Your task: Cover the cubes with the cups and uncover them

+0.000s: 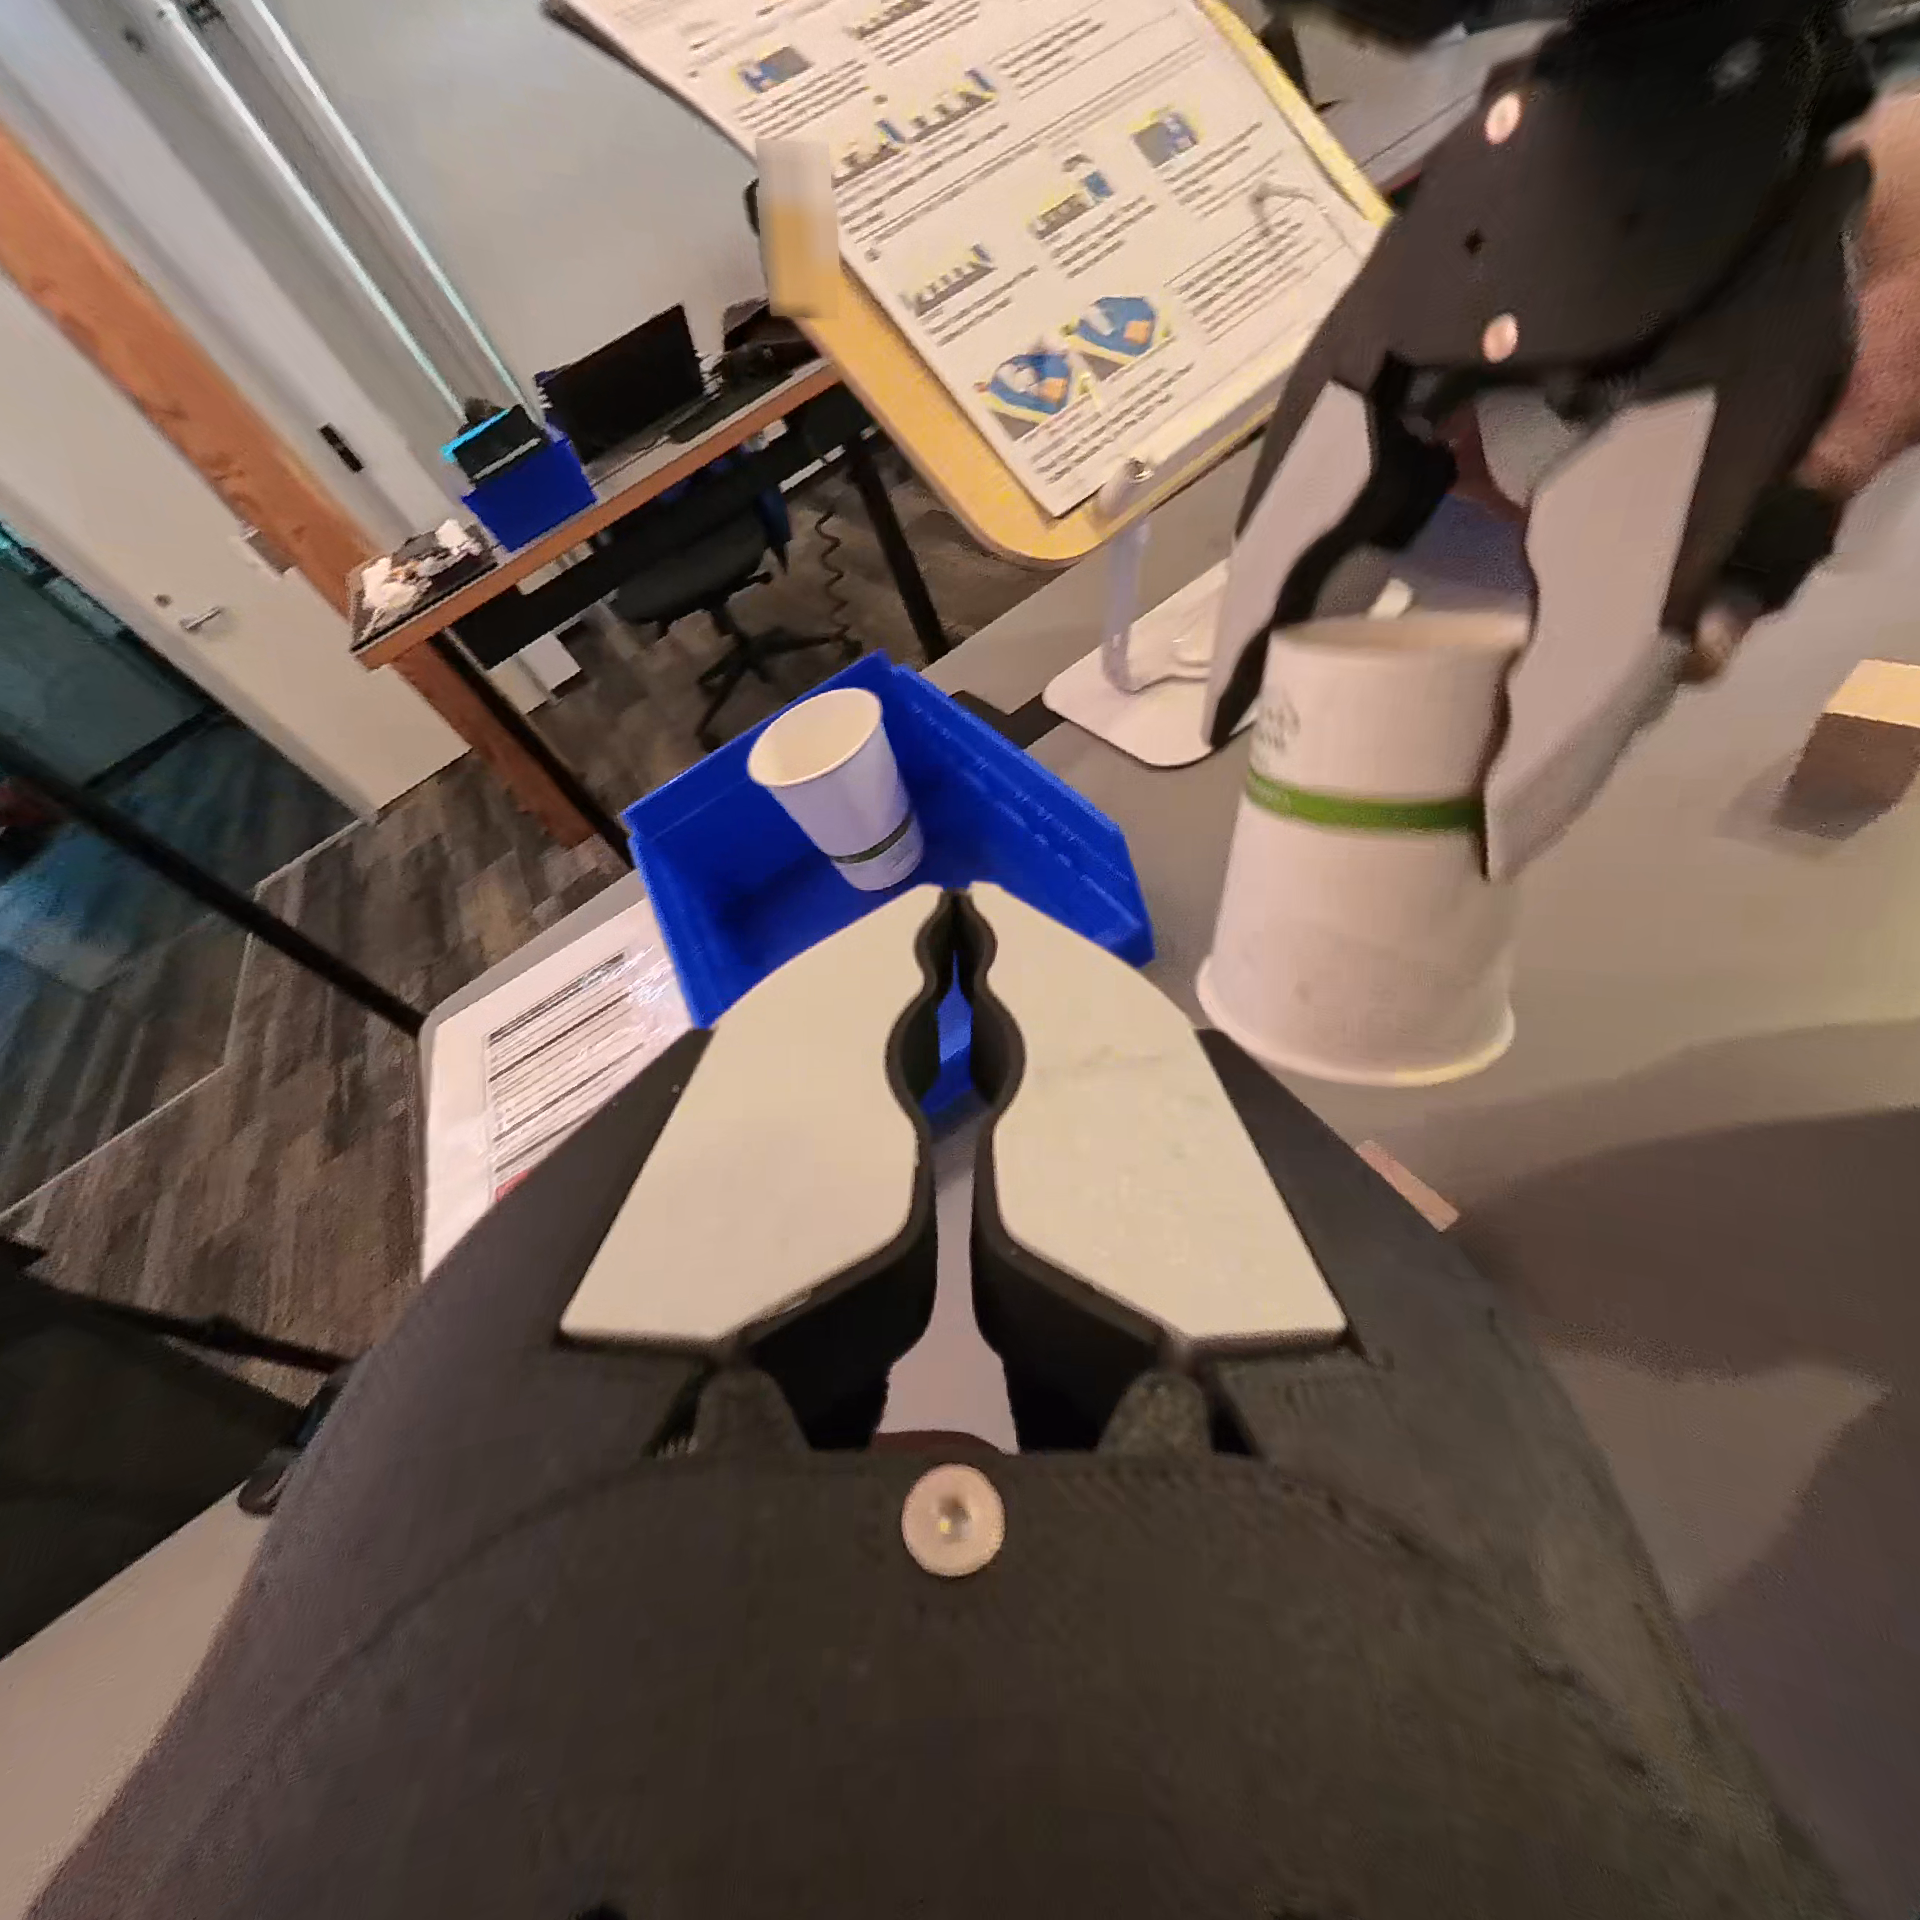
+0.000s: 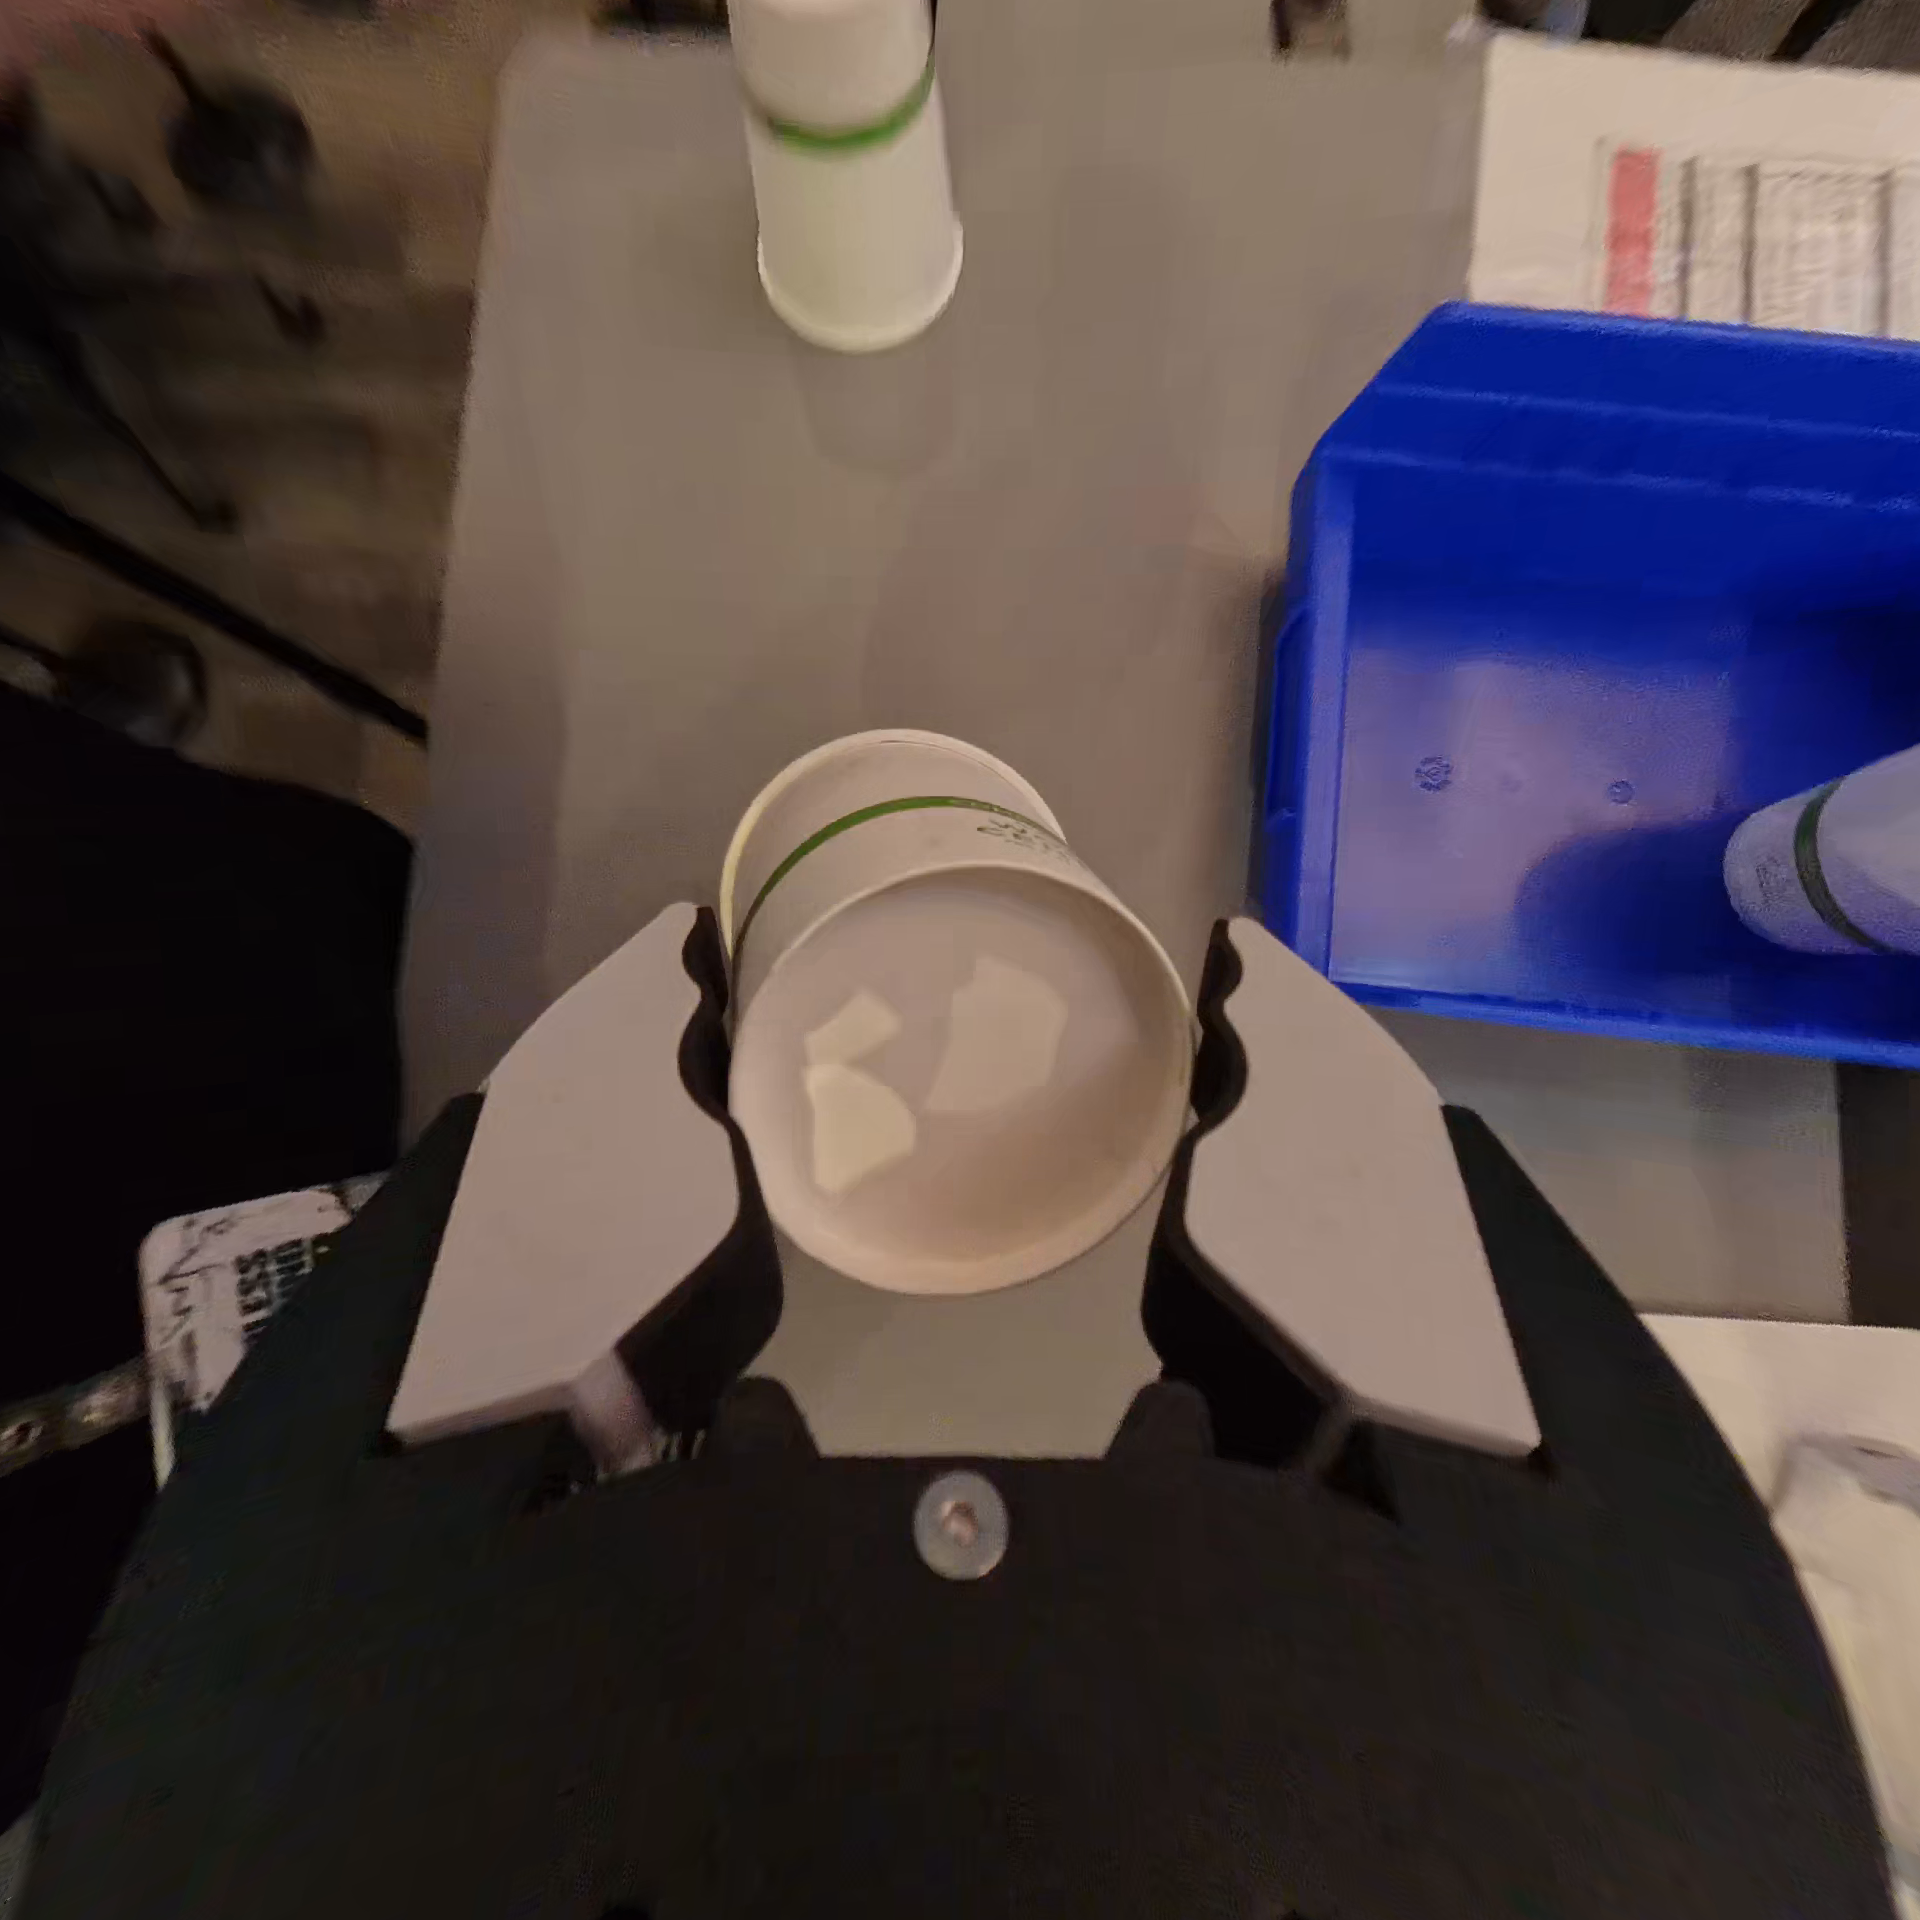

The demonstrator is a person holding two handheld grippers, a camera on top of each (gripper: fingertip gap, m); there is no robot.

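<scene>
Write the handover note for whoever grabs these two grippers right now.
Left gripper: shut, empty, pointing at the blue bin.
Right gripper: fingers on both sides of an upside-down cup on the grey table; whether it is gripped tight or the cup is lifted is unclear.
Second upside-down cup stands farther along the table. A third cup lies in the bin.
One wooden cube sits uncovered.
Under the cups: hidden. Left: that cube, then uncovering.

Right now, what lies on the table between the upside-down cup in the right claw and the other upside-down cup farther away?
Nothing: in the right wrist view, bare grey table runs from the held cup to the far cup.
</scene>
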